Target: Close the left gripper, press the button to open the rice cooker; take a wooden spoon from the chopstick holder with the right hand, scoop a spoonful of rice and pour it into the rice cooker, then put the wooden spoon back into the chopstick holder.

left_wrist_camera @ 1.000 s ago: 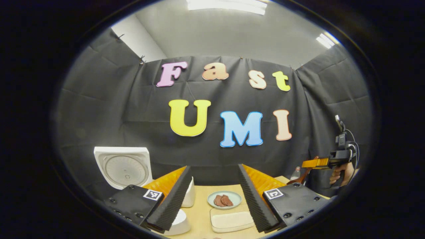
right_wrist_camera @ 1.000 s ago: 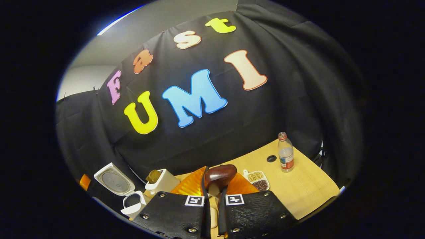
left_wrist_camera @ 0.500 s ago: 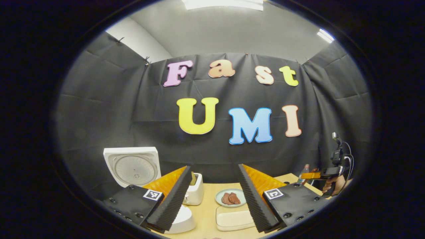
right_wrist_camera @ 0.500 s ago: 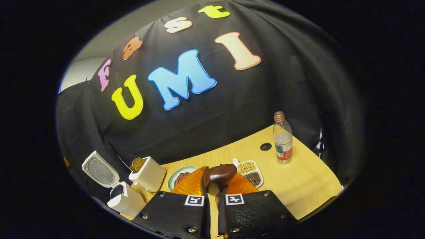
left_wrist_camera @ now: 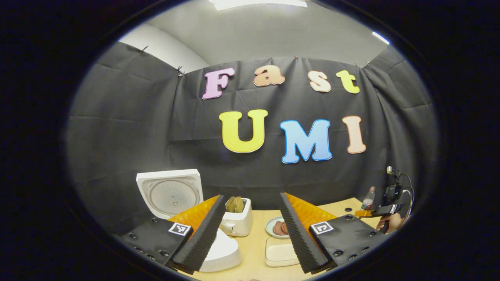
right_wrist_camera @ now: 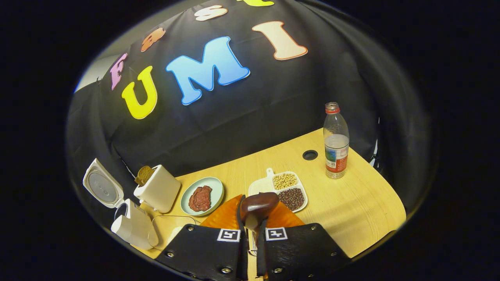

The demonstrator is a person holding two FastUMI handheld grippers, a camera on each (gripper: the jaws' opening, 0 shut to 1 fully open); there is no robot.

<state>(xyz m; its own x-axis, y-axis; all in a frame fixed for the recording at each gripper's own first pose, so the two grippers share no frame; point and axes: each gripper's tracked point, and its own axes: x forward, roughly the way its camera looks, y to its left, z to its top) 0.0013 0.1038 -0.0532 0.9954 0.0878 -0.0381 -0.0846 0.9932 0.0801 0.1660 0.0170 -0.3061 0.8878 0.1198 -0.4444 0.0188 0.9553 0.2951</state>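
Although my right gripper (right_wrist_camera: 250, 230) is nearly closed on the wooden spoon (right_wrist_camera: 258, 207), its handle is hidden between my two fingers, so I see just the dark bowl of the spoon standing above them. If there is rice in the bowl, I cannot tell. My left gripper (left_wrist_camera: 250, 224) holds nothing and its fingers stand wide apart.

The rice cooker (left_wrist_camera: 172, 195) is at the left on the table (right_wrist_camera: 363, 203), its lid up; in the left gripper view my own finger covers most of its body, and in the right gripper view it is cut by the edge. Just beside it stands the chopstick holder (right_wrist_camera: 158, 191), white, with something brown on top that I cannot make out. Near it lies a plate (right_wrist_camera: 201, 191) with reddish food, then a divided dish (right_wrist_camera: 289, 191) of pale and dark beans, and a bottle (right_wrist_camera: 336, 142) well apart at the right.

Compared with one second ago, the right gripper view now looks more down, so more of the table shows, and the spoon stays in my grip. In the left gripper view the cooker and holder have shifted to the right, and the far hand (left_wrist_camera: 390, 223) sits lower.
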